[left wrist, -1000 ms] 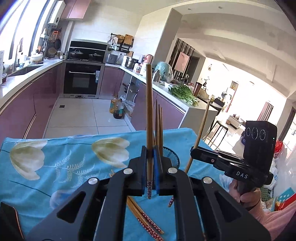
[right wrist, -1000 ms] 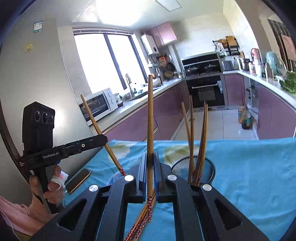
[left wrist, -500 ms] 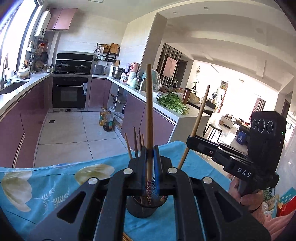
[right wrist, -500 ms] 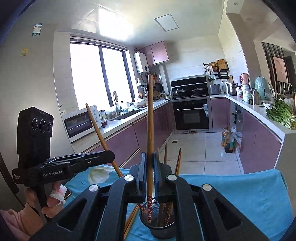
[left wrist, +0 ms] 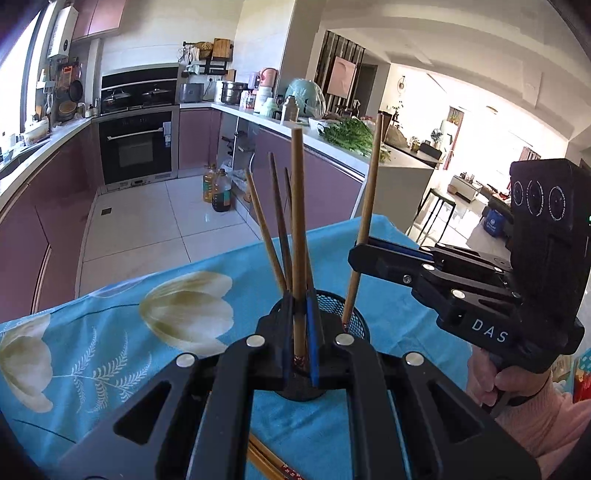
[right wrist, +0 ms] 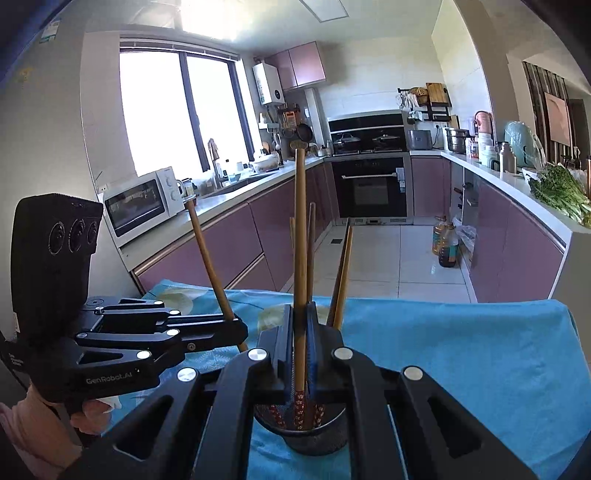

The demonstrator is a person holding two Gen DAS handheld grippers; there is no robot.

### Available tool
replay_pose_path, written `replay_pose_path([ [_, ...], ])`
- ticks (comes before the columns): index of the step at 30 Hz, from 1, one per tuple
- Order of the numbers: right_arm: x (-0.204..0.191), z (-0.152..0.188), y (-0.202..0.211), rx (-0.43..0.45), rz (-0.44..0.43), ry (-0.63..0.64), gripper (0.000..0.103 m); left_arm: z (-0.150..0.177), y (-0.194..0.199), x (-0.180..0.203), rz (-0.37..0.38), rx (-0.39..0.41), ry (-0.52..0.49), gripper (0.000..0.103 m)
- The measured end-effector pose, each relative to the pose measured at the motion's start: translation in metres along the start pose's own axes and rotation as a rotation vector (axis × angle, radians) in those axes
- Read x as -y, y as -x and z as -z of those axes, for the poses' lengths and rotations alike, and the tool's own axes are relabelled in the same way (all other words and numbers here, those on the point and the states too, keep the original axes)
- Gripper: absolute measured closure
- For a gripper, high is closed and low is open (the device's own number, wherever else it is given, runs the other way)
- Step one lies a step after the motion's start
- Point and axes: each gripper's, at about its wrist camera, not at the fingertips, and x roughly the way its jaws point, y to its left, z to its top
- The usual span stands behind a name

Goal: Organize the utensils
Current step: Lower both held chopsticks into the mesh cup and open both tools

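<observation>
Both chopsticks have dropped nearer the mesh holder (right wrist: 314, 439), each hand-held gripper (left wrist: 301, 325) (right wrist: 301, 332) pinching one upright.

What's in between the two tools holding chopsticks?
The black mesh cup with chopsticks already standing in it, on the blue cloth. The left wrist view shows it between left tool and right tool.

Both wrist views — close above shared mesh holder (left wrist: 356, 314) — facing kitchen.

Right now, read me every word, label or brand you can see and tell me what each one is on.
"DAS": on the right gripper body.
"GenRobot.AI": on the left gripper body.
Sticker on the wall: too small to read.
Oven door label: blurred.
Oil bottle labels: unreadable.
</observation>
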Motion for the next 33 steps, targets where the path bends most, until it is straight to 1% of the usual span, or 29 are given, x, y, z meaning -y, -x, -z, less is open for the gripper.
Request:
replay_pose_path([
  [3, 0.001, 0.004, -0.009, -0.036, 0.008, 0.000, 0.097, 0.003, -0.009, -0.004, 0.011, -0.037, 0.005, 0.095],
  [5, 0.001, 0.005, -0.013, -0.053, 0.011, -0.002, 0.097, 0.004, -0.016, -0.007, 0.002, -0.057, 0.012, 0.095],
  [11, 0.008, 0.007, -0.027, -0.098, 0.025, -0.031, 0.097, 0.004, -0.029, -0.014, -0.009, -0.073, 0.027, 0.095],
  [15, 0.008, 0.009, -0.034, -0.106, 0.031, -0.049, 0.097, 0.001, -0.037, -0.017, -0.011, -0.084, 0.043, 0.095],
  [16, 0.009, 0.009, -0.035, -0.108, 0.031, -0.055, 0.097, 0.002, -0.039, -0.017, -0.013, -0.084, 0.047, 0.093],
  [18, 0.009, 0.010, -0.036, -0.109, 0.032, -0.059, 0.095, 0.003, -0.041, -0.018, -0.001, -0.088, 0.063, 0.093],
  [23, 0.009, 0.013, -0.033, -0.106, 0.033, -0.064, 0.094, 0.011, -0.035, -0.020, -0.005, -0.069, 0.089, 0.091],
  [24, 0.008, 0.012, -0.032, -0.102, 0.031, -0.063, 0.089, 0.012, -0.032, -0.021, -0.002, -0.059, 0.096, 0.091],
  [27, 0.005, 0.014, -0.025, -0.088, 0.026, -0.052, 0.084, 0.018, -0.019, -0.025, -0.007, -0.025, 0.114, 0.090],
  [28, 0.002, 0.015, -0.020, -0.081, 0.015, -0.048, 0.084, 0.021, -0.013, -0.027, -0.015, -0.007, 0.116, 0.087],
  [29, 0.000, 0.017, -0.015, -0.072, 0.004, -0.043, 0.083, 0.024, -0.006, -0.027, -0.025, 0.006, 0.118, 0.083],
  [30, -0.003, 0.018, -0.010, -0.065, -0.007, -0.036, 0.081, 0.028, 0.001, -0.028, -0.039, 0.025, 0.117, 0.079],
  [32, -0.013, 0.019, 0.001, -0.048, -0.038, -0.007, 0.076, 0.036, 0.015, -0.030, -0.072, 0.055, 0.117, 0.067],
  [33, -0.019, 0.021, 0.006, -0.041, -0.052, 0.012, 0.073, 0.041, 0.022, -0.032, -0.087, 0.066, 0.120, 0.064],
])
